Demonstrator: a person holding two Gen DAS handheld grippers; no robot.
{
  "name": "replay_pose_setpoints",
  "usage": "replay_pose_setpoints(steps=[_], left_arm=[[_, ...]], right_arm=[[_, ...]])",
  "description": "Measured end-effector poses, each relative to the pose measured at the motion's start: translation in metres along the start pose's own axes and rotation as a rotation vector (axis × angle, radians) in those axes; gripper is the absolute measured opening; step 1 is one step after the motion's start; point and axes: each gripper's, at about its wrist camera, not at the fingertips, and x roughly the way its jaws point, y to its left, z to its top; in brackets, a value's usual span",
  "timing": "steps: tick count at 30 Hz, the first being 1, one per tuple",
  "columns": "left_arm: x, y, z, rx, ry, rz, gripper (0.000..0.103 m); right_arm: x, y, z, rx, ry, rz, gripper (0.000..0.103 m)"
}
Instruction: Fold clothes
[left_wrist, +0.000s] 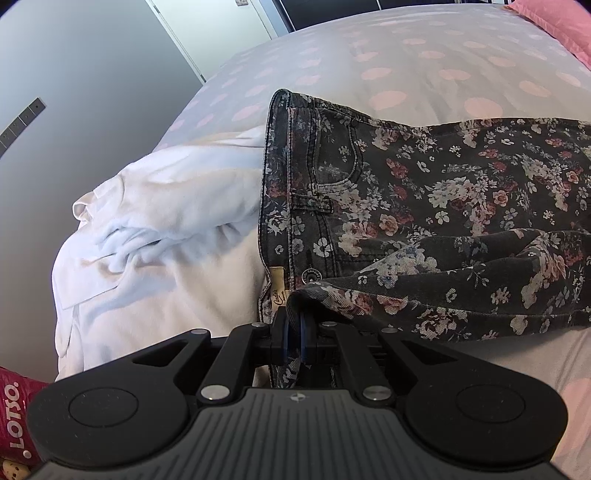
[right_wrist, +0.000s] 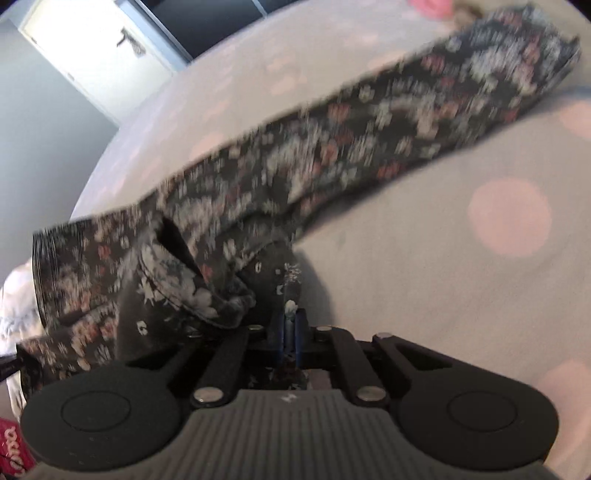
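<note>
Dark floral jeans (left_wrist: 424, 192) lie across the bed, waistband to the left, legs running off to the right. My left gripper (left_wrist: 295, 325) is shut on a fold of the floral jeans near the waistband's near corner, by the button and label. In the right wrist view the floral jeans (right_wrist: 332, 155) stretch blurred from lower left to upper right. My right gripper (right_wrist: 290, 325) is shut on an edge of the jeans fabric, with a bunched fold lying just left of its fingers.
A white garment (left_wrist: 159, 221) lies crumpled to the left of the jeans at the bed's edge. The bedspread (left_wrist: 369, 55) is pale with pink dots. A pink pillow (left_wrist: 554, 26) sits at the far right. A red bag (left_wrist: 14, 413) shows bottom left.
</note>
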Motion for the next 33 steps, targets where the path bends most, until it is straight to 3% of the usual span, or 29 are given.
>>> replay_pose_setpoints(steps=[6, 9, 14, 17, 20, 26, 30, 33], left_arm=[[-0.006, 0.001, 0.000, -0.002, -0.010, -0.020, 0.003], [-0.009, 0.000, -0.002, 0.008, -0.013, -0.030, 0.003], [-0.011, -0.007, -0.002, 0.036, -0.017, -0.032, 0.003], [-0.012, -0.009, -0.002, 0.044, -0.020, -0.031, 0.003], [-0.014, -0.010, -0.002, 0.045, -0.024, -0.033, 0.003], [-0.014, -0.013, -0.001, 0.055, -0.023, -0.026, 0.003], [-0.015, -0.014, 0.000, 0.059, -0.026, -0.025, 0.003], [-0.015, -0.014, 0.000, 0.059, -0.025, -0.025, 0.003]], right_arm=[[-0.054, 0.007, 0.021, -0.065, -0.172, -0.208, 0.005], [-0.078, 0.011, 0.031, -0.169, -0.225, -0.358, 0.005], [-0.081, 0.030, 0.019, -0.509, -0.216, -0.545, 0.005], [-0.054, 0.036, -0.004, -0.711, -0.162, -0.638, 0.005], [-0.028, 0.031, -0.027, -0.797, -0.057, -0.638, 0.005], [0.001, 0.020, -0.046, -0.798, 0.058, -0.530, 0.010], [0.008, 0.014, -0.049, -0.725, 0.101, -0.449, 0.022], [-0.001, 0.008, -0.042, -0.658, 0.109, -0.413, 0.040]])
